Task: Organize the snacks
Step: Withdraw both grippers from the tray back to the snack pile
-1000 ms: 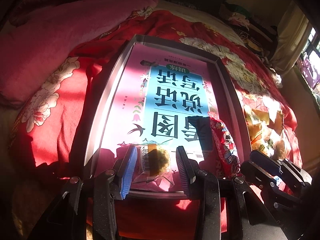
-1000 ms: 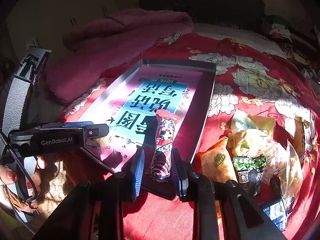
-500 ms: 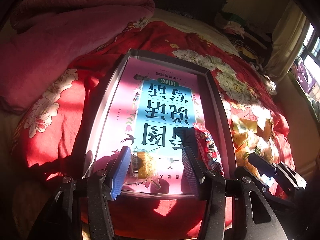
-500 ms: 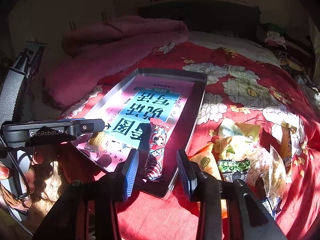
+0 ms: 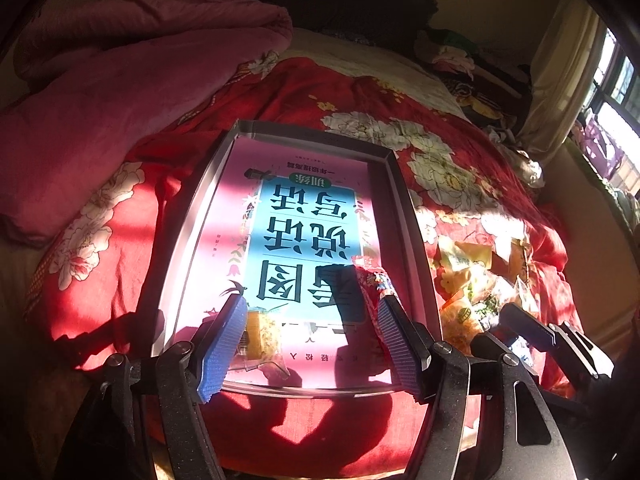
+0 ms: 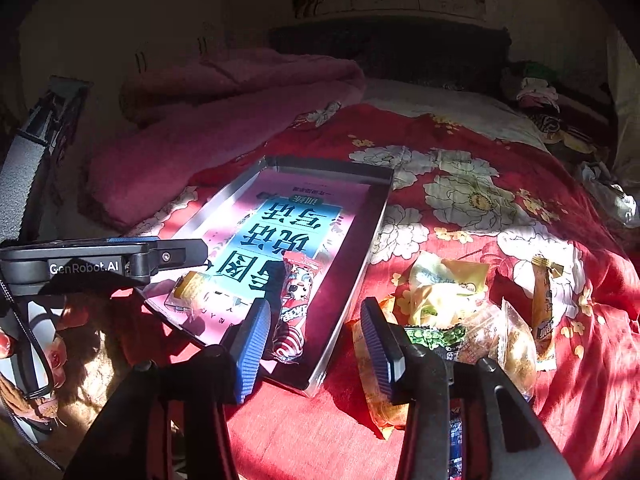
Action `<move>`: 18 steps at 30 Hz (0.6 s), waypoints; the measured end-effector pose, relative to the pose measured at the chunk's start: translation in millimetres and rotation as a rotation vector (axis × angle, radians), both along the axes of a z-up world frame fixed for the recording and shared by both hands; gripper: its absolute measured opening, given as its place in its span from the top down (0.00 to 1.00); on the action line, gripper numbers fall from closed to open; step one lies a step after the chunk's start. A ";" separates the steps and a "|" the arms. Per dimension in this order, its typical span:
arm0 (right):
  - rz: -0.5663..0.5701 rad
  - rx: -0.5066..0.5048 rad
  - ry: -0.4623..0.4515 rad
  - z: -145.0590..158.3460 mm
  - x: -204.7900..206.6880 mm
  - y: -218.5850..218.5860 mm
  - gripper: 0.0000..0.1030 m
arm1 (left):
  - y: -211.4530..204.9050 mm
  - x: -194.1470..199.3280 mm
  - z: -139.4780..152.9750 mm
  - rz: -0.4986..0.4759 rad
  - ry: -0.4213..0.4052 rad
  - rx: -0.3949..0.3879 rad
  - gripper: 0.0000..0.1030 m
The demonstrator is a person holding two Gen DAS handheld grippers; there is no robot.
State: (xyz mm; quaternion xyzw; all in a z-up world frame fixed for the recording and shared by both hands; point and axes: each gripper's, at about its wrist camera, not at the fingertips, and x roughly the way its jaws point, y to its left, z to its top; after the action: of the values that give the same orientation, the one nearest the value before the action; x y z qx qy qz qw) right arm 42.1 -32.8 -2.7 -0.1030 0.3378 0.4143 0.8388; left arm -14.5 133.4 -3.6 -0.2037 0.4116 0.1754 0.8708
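Observation:
A grey metal tray [image 5: 404,200] [image 6: 376,216] lined with a pink and blue printed sheet lies on the red floral bedspread. A small clear-wrapped yellow cake [image 5: 262,334] [image 6: 188,288] lies at the tray's near left. A red striped candy pack [image 6: 294,308] [image 5: 374,284] lies at its near right. My left gripper [image 5: 312,344] is open and empty above the tray's near edge. My right gripper [image 6: 316,340] is open and empty, just behind the candy pack. A pile of loose snack packets [image 6: 452,312] [image 5: 476,284] lies right of the tray.
A folded pink quilt [image 5: 132,76] [image 6: 224,120] lies left of and behind the tray. Clothes [image 6: 548,108] are heaped at the bed's far right. A window [image 5: 612,104] with a curtain is on the right. The left gripper's body [image 6: 100,262] shows at the tray's near left corner.
Both grippers have opened wider and drawn back from the tray. The right one has let go of the candy pack, and the left one has left the cake lying on the tray.

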 end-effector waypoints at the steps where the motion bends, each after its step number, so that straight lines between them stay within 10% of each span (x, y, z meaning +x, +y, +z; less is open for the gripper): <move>1: -0.008 0.005 0.001 1.1 0.7 -4.2 0.54 | -2.5 1.1 1.3 -0.007 -0.002 0.001 0.32; 18: -0.165 0.094 0.034 15.0 18.1 -75.9 0.47 | -41.9 14.4 15.5 -0.103 0.002 -0.003 0.32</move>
State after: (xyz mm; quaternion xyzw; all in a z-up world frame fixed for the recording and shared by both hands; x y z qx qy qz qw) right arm 60.2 -108.7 12.4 -0.0284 0.3398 0.3609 0.8680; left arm -0.2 91.5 11.9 -0.1835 0.4227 0.1297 0.8780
